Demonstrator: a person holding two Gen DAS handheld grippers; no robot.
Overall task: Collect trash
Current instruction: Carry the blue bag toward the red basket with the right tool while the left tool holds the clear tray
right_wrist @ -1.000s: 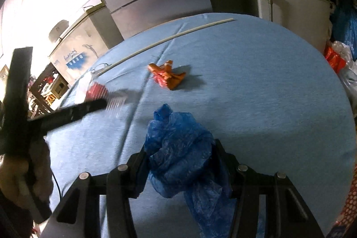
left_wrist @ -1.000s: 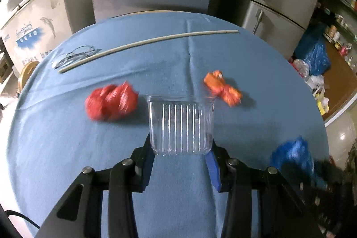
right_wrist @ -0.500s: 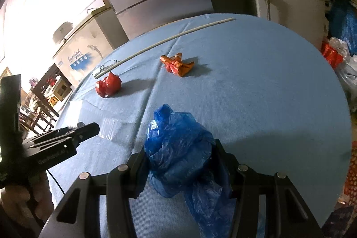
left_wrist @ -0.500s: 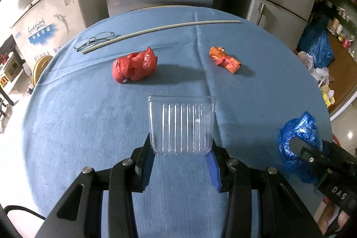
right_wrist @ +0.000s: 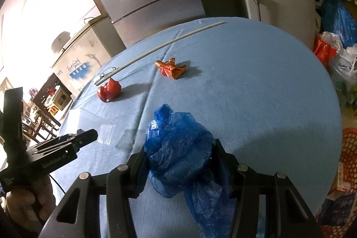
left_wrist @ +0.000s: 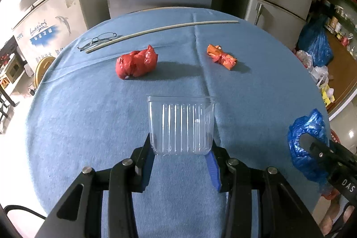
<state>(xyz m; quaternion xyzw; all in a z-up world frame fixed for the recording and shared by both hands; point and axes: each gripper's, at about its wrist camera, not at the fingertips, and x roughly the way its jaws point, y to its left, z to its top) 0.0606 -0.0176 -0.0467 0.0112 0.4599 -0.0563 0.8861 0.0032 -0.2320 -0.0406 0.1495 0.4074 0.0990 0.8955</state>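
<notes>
Changed since a second ago: both claws have drawn back toward the near edge of the table (left_wrist: 89, 104); the red bundle and orange wrapper now sit farther up the left wrist view, and the right claw has come into that view at lower right.
Left claw (left_wrist: 180, 151): clenched on the clear plastic tub (left_wrist: 181, 126), pads pressing its two side walls, tub upright and lifted off the cloth.
Right claw (right_wrist: 180, 162): clenched on the crumpled blue bag (right_wrist: 178, 148), a loose tail hanging below the fingers.
Trash left on the table: red bundle (left_wrist: 136, 63) ahead and left of the left claw; orange wrapper (left_wrist: 221, 57) ahead and slightly right, its long axis running left to right.
Key relation: a red mesh basket (right_wrist: 349, 153) shows off the table's right edge, nearest the right claw; judged the likely drop point, so the right hand has the shorter way.
Not trash, judged: glasses (left_wrist: 98, 40) and a long thin rod (left_wrist: 160, 29) at the far edge.
</notes>
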